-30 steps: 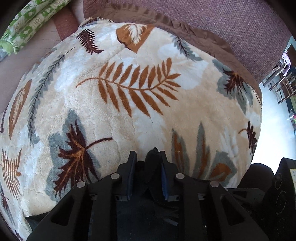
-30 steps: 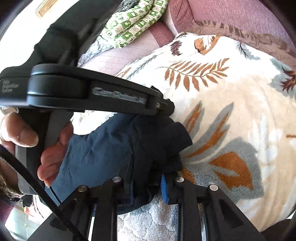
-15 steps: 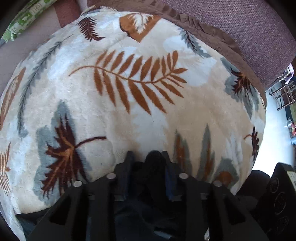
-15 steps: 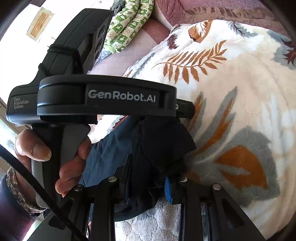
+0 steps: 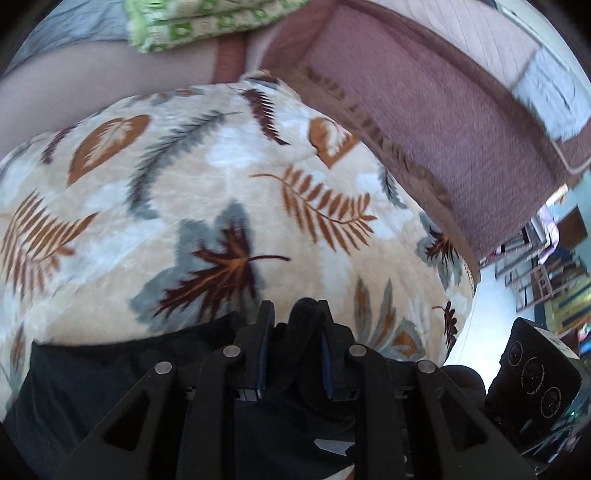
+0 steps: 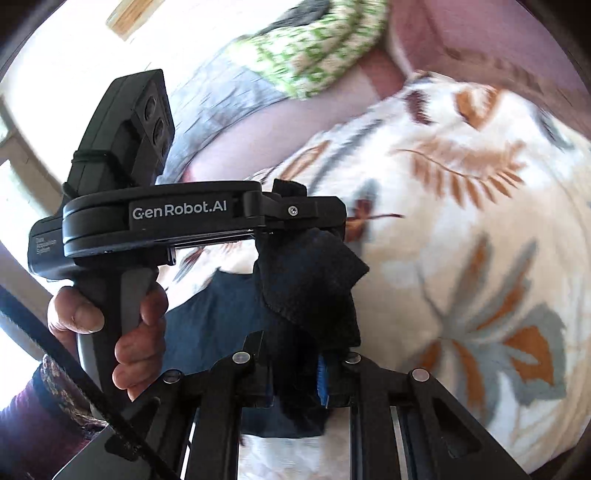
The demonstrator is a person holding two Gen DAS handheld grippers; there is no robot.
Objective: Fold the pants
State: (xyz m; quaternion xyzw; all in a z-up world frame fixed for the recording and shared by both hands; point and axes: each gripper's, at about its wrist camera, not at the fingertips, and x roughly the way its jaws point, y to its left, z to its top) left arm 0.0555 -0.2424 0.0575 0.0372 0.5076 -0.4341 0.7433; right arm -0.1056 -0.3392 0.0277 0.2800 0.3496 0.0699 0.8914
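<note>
The dark navy pants point(image 5: 118, 369) hang between both grippers above a leaf-patterned blanket point(image 5: 221, 192). My left gripper point(image 5: 293, 314) is shut on a bunched edge of the pants; the cloth spreads out to its left and beneath it. My right gripper point(image 6: 291, 354) is shut on another fold of the pants point(image 6: 310, 280). In the right wrist view the left gripper point(image 6: 306, 218) is held by a hand, close ahead and to the left, with the cloth hanging from it. Most of the pants are hidden below the grippers.
The blanket point(image 6: 461, 240) lies on a mauve sofa point(image 5: 443, 110). A green-and-white patterned cloth point(image 5: 207, 18) and a grey cloth point(image 6: 229, 96) lie at the far end. Chairs point(image 5: 535, 266) stand on the floor at the right.
Both grippers have lifted and pulled back from the blanket with the pants still held. The views now tilt up and show more of the sofa and the green cloth.
</note>
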